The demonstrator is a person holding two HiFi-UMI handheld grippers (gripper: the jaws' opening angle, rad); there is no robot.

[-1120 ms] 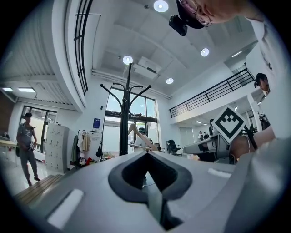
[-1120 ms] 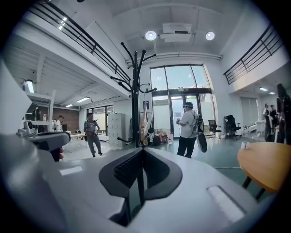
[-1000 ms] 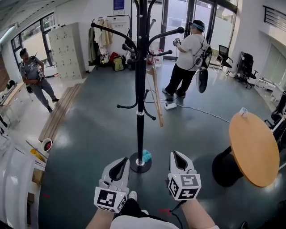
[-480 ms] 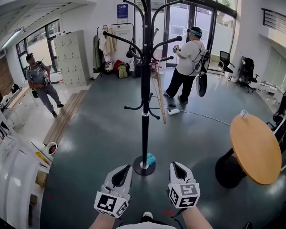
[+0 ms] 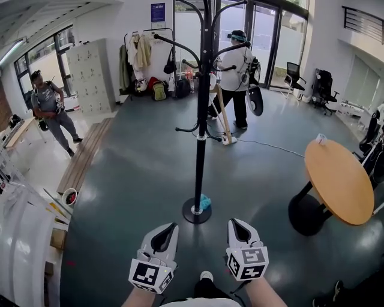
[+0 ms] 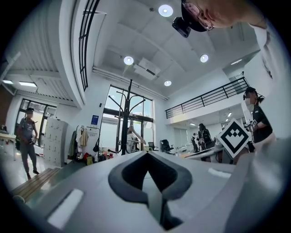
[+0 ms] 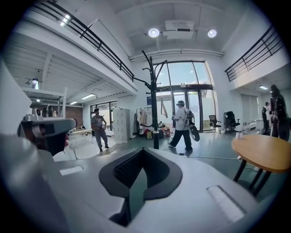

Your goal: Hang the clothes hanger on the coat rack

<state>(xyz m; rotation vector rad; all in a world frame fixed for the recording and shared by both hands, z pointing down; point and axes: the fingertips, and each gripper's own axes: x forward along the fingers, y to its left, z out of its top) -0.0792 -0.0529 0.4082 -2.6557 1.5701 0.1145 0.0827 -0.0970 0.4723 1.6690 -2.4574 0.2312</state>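
Coat rack [image 5: 201,150]: black pole, upright at frame centre in the head view, round base [image 5: 197,211] on the dark floor, curved arms fanning out at the top edge. A small blue object [image 5: 205,202] lies touching the base on its right side. Only the head view shows that base. The left gripper view catches the coat rack [image 6: 124,123] small and left of centre against the glass doors, upper arms only. The right gripper view has it [image 7: 154,104] just above centre, top to near floor. Left gripper [image 5: 170,228] and right gripper [image 5: 235,223] sit side by side at the lower edge of the head view, both pointing up-frame; the rack base lies beyond and between their tips, well apart from either. Left gripper [image 6: 146,154]: jaws closed together, nothing between them. Right gripper [image 7: 142,150]: same, pads meeting, empty. The left gripper view alone shows ceiling lights [image 6: 166,10], a balcony railing [image 6: 204,95] and the right gripper's marker cube [image 6: 235,137] at right. Round wooden table [image 5: 339,180] stands right of the rack, well clear; the right gripper view adds its legs [image 7: 254,177]. A person in a white top [image 5: 234,66] stands behind the rack, by a wooden easel [image 5: 223,117]. A person in grey [image 5: 51,105] stands far left, lockers [image 5: 90,75] behind.
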